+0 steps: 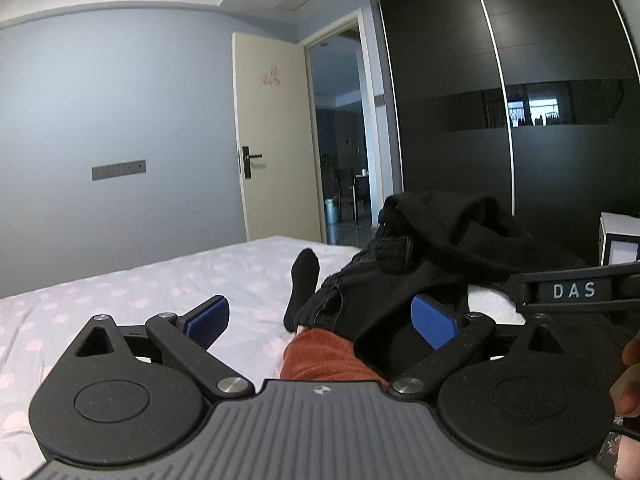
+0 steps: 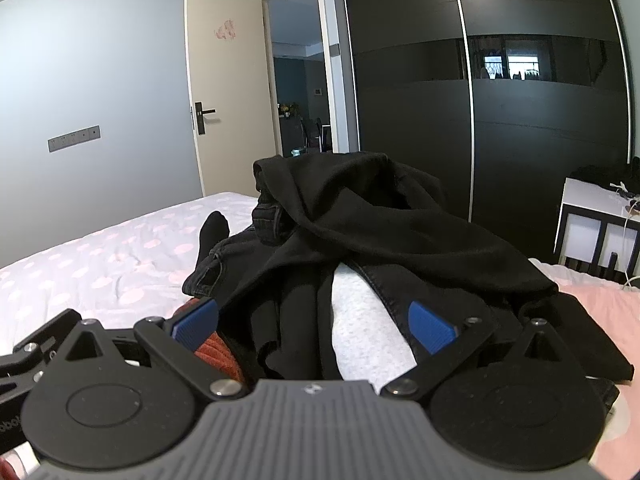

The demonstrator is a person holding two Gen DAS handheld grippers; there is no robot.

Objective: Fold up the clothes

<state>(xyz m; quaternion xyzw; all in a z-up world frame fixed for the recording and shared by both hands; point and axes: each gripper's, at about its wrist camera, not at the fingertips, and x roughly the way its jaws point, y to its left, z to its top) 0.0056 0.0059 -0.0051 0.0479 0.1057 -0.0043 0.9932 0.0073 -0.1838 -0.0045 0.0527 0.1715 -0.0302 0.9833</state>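
1. Looking along your left tool (image 1: pixel 322 318), you see its blue pads (image 1: pixel 208 316) spread wide with nothing between them; the right-hand pad sits just beside the dark pile's near edge.
2. Your right tool (image 2: pixel 314 322) is just as wide open and grips nothing; its pads frame the near side of the pile, one by the rust-red cloth, the other by a stitched dark hem.
3. The clothes lie heaped on the bed (image 1: pixel 120 292): a black garment (image 2: pixel 380 216) draped on top, dark trousers (image 1: pixel 384 256) with a waistband showing, a white textured piece (image 2: pixel 360 320) tucked underneath, and a rust-red garment (image 1: pixel 324 354) at the nearest edge.
4. A black sock (image 1: pixel 302 284) lies on the sheet touching the pile's left edge.
5. To the left of the pile the patterned sheet runs bare out to the bed's far edge, so that side is your open room.
6. Beyond the bed stand a grey wall (image 1: pixel 120 120), an open cream door (image 1: pixel 272 136) and a dark sliding wardrobe (image 2: pixel 520 100).
7. On the right, a white side table (image 2: pixel 596 220) with cables on it stands close to the bed's edge, and a pink cover (image 2: pixel 600 312) lies there under the pile.
8. A hand (image 1: pixel 628 380) shows at the right edge of the left view.
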